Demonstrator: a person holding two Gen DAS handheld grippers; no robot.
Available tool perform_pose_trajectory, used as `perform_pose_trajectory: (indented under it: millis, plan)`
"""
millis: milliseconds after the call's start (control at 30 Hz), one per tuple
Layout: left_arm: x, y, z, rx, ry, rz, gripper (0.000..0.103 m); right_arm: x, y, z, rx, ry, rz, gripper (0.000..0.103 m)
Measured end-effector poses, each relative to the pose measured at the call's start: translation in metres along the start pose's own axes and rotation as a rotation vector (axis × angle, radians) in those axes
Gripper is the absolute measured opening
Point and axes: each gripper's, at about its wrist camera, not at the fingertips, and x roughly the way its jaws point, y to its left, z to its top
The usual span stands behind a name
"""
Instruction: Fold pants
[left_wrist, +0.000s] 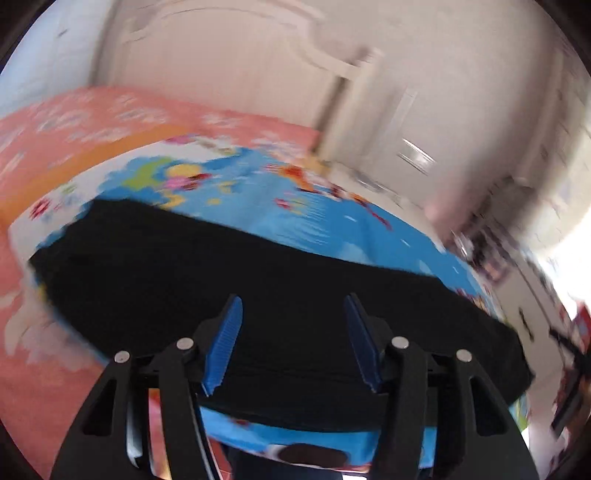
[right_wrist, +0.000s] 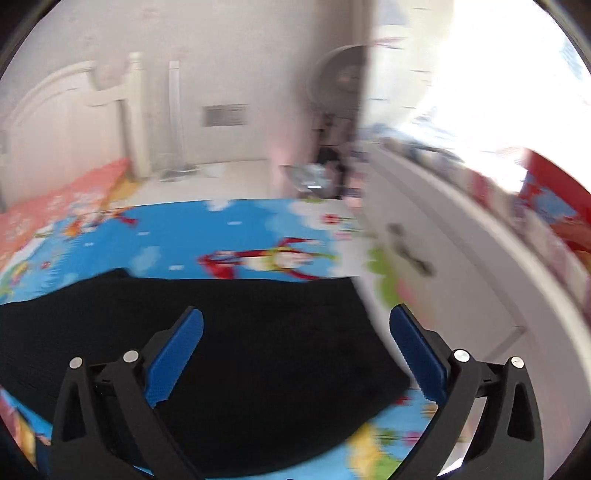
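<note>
Black pants (left_wrist: 236, 280) lie flat as a long folded band on a bright blue cartoon play mat (left_wrist: 314, 218). In the left wrist view my left gripper (left_wrist: 293, 306) hovers above the pants, its blue pads apart, with nothing between them. The right wrist view shows the pants (right_wrist: 236, 350) ending near the mat's right side. Above that end my right gripper (right_wrist: 295, 321) stands wide open and holds nothing. Both views are blurred by motion.
A pink flowered mat (left_wrist: 74, 125) adjoins the blue mat (right_wrist: 229, 236) on the left. A white carved headboard (left_wrist: 229, 55) stands behind. A white cabinet (right_wrist: 443, 258) runs along the right, with a standing fan (right_wrist: 340, 85) and clutter in the far corner.
</note>
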Motion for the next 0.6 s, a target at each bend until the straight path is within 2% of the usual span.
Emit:
perform_pose_trajectory:
  millis: [67,100,167,233,300,333,400,500,600]
  plan:
    - [-0.012,0.068,0.013,-0.177,-0.029,0.110,0.064,0.004,0.042,-0.002,-0.037,-0.019,0.080,0.098]
    - [-0.013,0.089,0.015,-0.216,-0.018,0.149,0.066,0.008,0.073,-0.002,-0.077,-0.003,0.149,0.098]
    - [-0.012,0.121,0.015,-0.259,0.006,0.207,0.066,0.020,0.130,-0.002,-0.143,0.062,0.303,0.098]
    - [-0.009,0.137,0.013,-0.261,0.015,0.251,0.065,0.027,0.178,-0.002,-0.181,0.112,0.412,0.098]
    - [-0.001,0.157,0.014,-0.276,0.049,0.242,0.061,0.031,0.227,-0.004,-0.216,0.154,0.499,0.098]
    - [0.000,0.165,0.012,-0.289,0.059,0.228,0.053,0.031,0.251,-0.006,-0.239,0.160,0.513,0.098]
    - [0.011,0.175,0.011,-0.271,0.104,0.233,0.049,0.036,0.293,-0.008,-0.297,0.147,0.529,0.098]
    - [0.010,0.181,0.011,-0.281,0.091,0.191,0.051,0.056,0.330,-0.013,-0.394,0.132,0.470,0.098]
    - [0.005,0.182,0.016,-0.266,0.051,0.140,0.059,0.083,0.341,-0.021,-0.425,0.190,0.457,0.096]
